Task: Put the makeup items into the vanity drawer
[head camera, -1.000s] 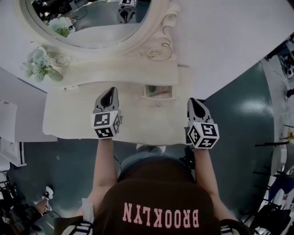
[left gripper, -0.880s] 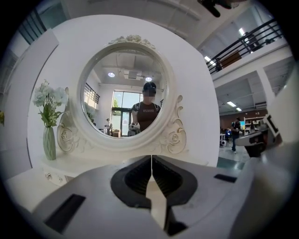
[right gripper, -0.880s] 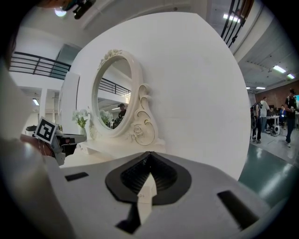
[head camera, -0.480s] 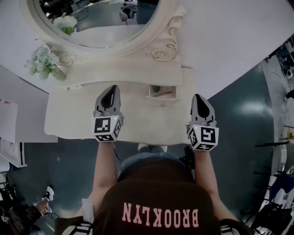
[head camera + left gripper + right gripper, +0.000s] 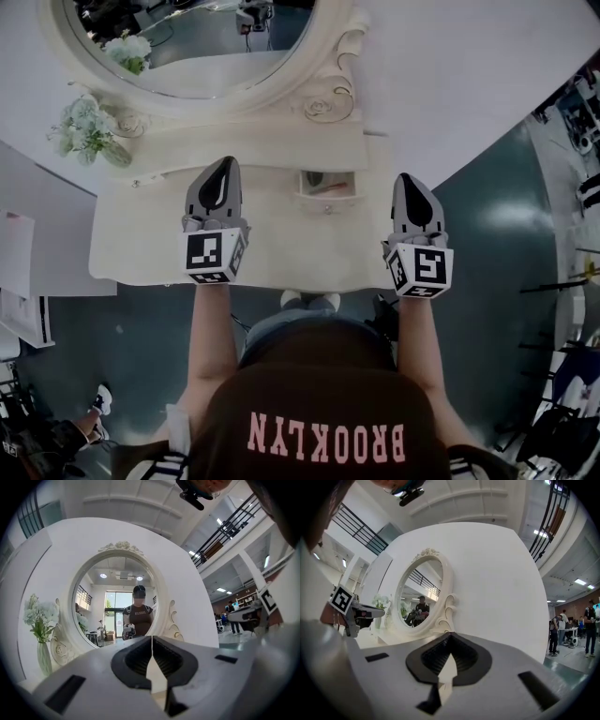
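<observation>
Left gripper (image 5: 226, 165): shut tight, pads meeting along one thin seam in the left gripper view (image 5: 151, 649), holding nothing. Held above the left half of the vanity top (image 5: 281, 246), nose aimed away from the person toward the mirror (image 5: 197, 56); marker cube (image 5: 214, 256) at the near end.

Right gripper (image 5: 410, 180): likewise closed, nothing between the pads in the right gripper view (image 5: 448, 645). Held over the right edge of the vanity top, roughly parallel to the left one, nose pointing the same way, well apart from it. Own marker cube (image 5: 423, 270) nearest the person.

Vanity drawer (image 5: 325, 185): small, set in the raised back shelf below the mirror frame, pulled open toward the person, about midway between the two grippers and beyond both noses. Touched by neither.

Makeup: one slim reddish item (image 5: 330, 187) lying flat inside the drawer, long axis running side to side across the drawer's width, slightly slanted. Too small to tell which end is which, or what kind of item. Something dark at the drawer's left end, not identifiable.

White flowers (image 5: 89, 131) on the shelf at far left, beside the mirror frame. Person's reflection (image 5: 139, 612) centred in the mirror, seen from the left gripper view.
</observation>
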### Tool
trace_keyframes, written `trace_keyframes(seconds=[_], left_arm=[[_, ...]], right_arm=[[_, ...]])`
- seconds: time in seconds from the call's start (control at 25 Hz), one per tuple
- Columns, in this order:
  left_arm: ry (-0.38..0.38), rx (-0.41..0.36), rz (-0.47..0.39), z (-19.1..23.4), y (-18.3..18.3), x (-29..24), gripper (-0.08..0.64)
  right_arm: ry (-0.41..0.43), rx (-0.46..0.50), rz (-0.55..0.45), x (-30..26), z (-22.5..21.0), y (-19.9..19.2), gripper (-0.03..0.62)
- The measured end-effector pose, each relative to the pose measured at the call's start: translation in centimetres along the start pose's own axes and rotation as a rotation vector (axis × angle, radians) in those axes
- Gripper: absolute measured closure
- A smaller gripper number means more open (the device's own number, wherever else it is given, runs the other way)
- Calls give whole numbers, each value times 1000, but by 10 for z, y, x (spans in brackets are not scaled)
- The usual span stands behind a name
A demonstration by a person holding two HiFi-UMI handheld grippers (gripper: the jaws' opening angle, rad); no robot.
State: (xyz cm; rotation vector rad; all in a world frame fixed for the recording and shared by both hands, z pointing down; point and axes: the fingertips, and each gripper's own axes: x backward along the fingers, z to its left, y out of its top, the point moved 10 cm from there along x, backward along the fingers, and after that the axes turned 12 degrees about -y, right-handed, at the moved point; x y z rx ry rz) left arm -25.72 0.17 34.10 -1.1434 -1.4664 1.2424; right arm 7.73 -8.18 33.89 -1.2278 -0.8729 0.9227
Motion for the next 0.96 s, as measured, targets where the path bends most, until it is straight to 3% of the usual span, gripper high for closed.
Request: trace_keyframes(seconds=[0.28,0.48,0.96], left_arm=[[-19,-30,-3,5,24,-24,551],[-12,-17,46,6,46,-43,551],[-4,54,30,-9,55,-43,551]], right_arm=[[12,3,-50,-16,-9,34,595],[18,-7,-48,-28,-20,55,595],[24,7,-16,-22,-27,58,595]])
